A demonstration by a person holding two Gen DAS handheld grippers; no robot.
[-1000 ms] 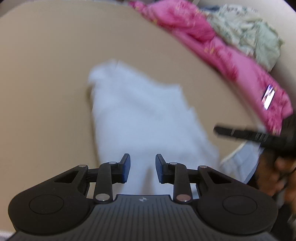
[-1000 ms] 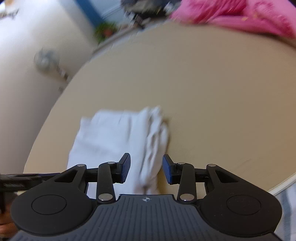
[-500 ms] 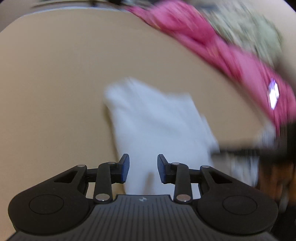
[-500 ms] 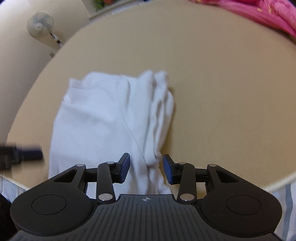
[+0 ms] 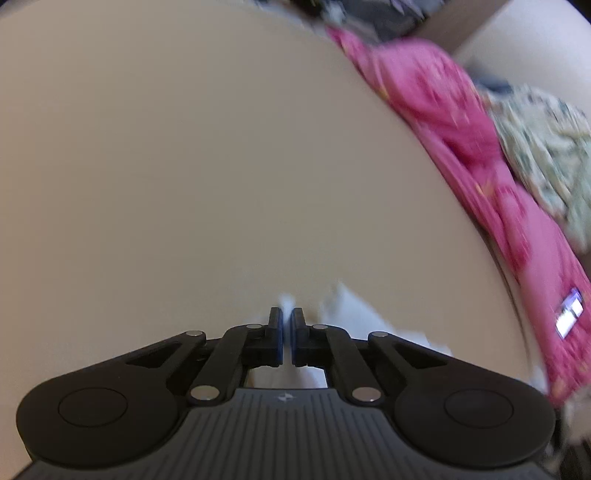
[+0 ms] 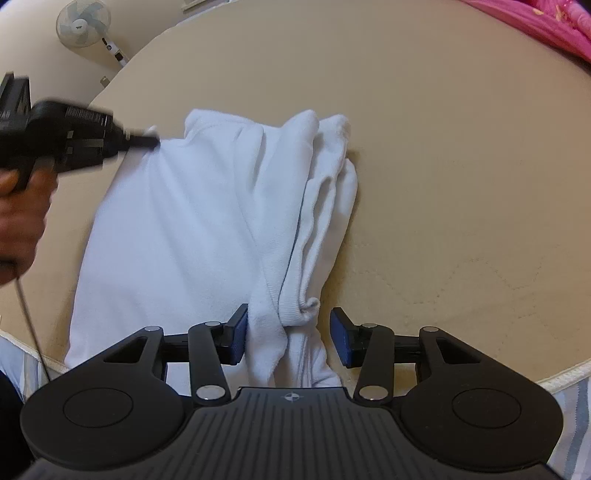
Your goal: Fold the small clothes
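White garment (image 6: 192, 229), table's (image 6: 461, 166) near edge: left gripper (image 5: 287, 332) has just clamped its far corner; right gripper (image 6: 286, 336) opening astride bunched hem. Fold starting.

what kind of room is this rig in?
Likely a home, perhaps a bedroom: a padded beige surface with a piped edge, maybe a mattress; a standing fan against the wall; loose pink cloth and patterned cloth heaped beyond the white garment.
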